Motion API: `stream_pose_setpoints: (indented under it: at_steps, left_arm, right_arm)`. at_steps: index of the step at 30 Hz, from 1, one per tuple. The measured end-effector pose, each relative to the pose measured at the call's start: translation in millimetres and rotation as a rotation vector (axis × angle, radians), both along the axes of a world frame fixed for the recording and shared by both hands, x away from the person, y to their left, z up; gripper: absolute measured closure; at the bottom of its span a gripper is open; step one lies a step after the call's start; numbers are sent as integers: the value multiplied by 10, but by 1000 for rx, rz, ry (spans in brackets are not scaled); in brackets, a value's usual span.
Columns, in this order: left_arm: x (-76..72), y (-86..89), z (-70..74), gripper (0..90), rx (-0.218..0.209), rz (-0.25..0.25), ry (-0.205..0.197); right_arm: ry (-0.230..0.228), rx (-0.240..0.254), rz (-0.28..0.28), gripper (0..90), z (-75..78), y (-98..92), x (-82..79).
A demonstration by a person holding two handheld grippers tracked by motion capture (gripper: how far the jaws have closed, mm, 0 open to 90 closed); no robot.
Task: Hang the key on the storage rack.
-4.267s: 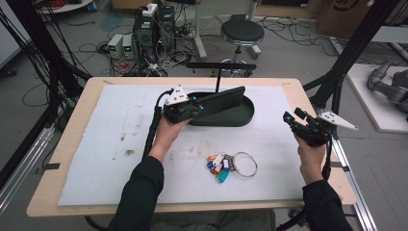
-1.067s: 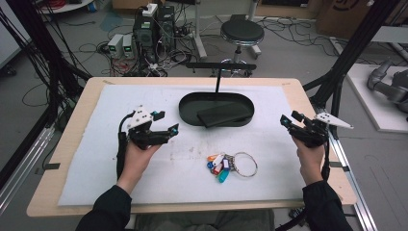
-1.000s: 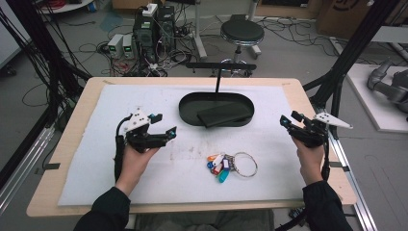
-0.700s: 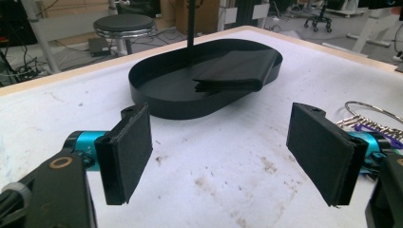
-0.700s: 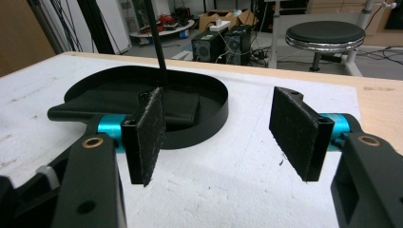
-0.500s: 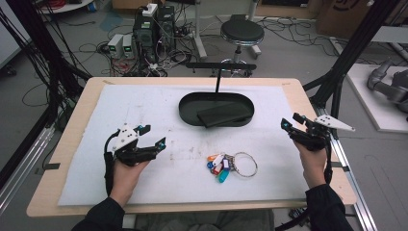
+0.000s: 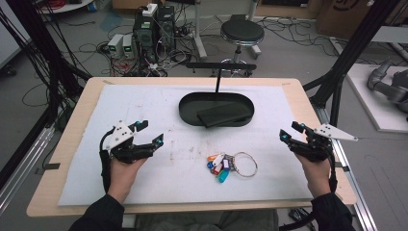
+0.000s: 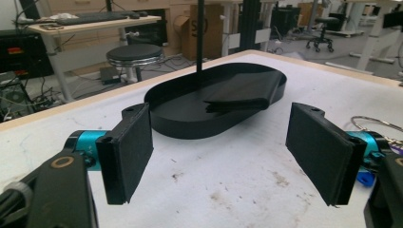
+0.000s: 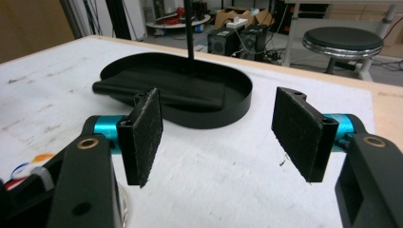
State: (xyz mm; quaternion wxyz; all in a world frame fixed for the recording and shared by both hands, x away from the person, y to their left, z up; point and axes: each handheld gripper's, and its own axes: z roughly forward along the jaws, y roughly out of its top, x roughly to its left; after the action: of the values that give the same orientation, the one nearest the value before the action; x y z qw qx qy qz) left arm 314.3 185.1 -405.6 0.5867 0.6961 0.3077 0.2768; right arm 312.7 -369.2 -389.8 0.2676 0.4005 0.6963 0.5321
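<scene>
Keys [image 7: 230, 166] lie before the tray [image 7: 187, 107], between both claws.

gripper [image 9: 216, 137]: its own two black jaws rise from the bottom, wide apart, nothing between them; they have just been opening further
pads [image 9: 298, 132]: rough black faces, turned toward each other, on teal mounts
tray [image 9: 237, 107]: black oval, past the jaws, set toward the far edge of the bench
cloth [image 9: 161, 92]: dark, folded flat, lying inside the tray
rod [image 9: 189, 33]: thin, black, upright at the far side of the tray
mat [image 9: 223, 190]: white, scuffed, covering the bench under the jaws
tags [image 9: 28, 170]: coloured bits at the lower left, half hidden by the left jaw
stool [image 9: 343, 42]: round, beyond the far edge
</scene>
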Motion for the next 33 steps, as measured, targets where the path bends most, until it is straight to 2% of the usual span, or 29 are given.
stream_pose_setpoints:
  at_steps: [5,8,9,10,12,13,15,16,19,20,21,25,30,33]
  left_arm:
    - [24,-4,-21,239,9,13,3]
    - [25,-19,-36,239,6,7,6]
    - [25,-19,-36,239,6,7,6]
    - [25,-24,-41,239,3,4,6]
    - [32,-31,-50,240,10,1,7]
    - [38,-42,-62,239,14,0,11]
    - [38,-46,-67,240,16,0,13]
    - [37,-48,-72,239,18,-1,12]
    - [37,-52,-94,240,23,-15,20]
    - [37,-52,-94,240,23,-15,20]
    - [38,-54,-98,240,22,-16,21]
    - [35,-65,-107,240,26,-21,22]
    - [32,-74,-115,240,33,-26,26]
    - [27,-81,-121,240,36,-27,26]
  right_arm:
    - [32,-6,20,387,-108,36,-59]
    - [90,-34,51,434,-218,110,-40]
    - [90,-34,51,434,-218,110,-40]
    - [114,-50,78,482,-260,172,-15]
    - [118,-64,92,496,-282,211,-1]
    - [150,-80,124,538,-328,301,23]
    - [168,-90,138,542,-354,345,38]
    - [202,-115,172,588,-400,427,65]
    - [269,-147,213,648,-461,514,126]
    - [269,-147,213,648,-461,514,126]
    - [313,-162,224,682,-502,550,169]
    - [377,-203,265,688,-571,627,215]
    - [394,-277,281,708,-614,748,234]
    - [372,-313,280,727,-611,777,230]
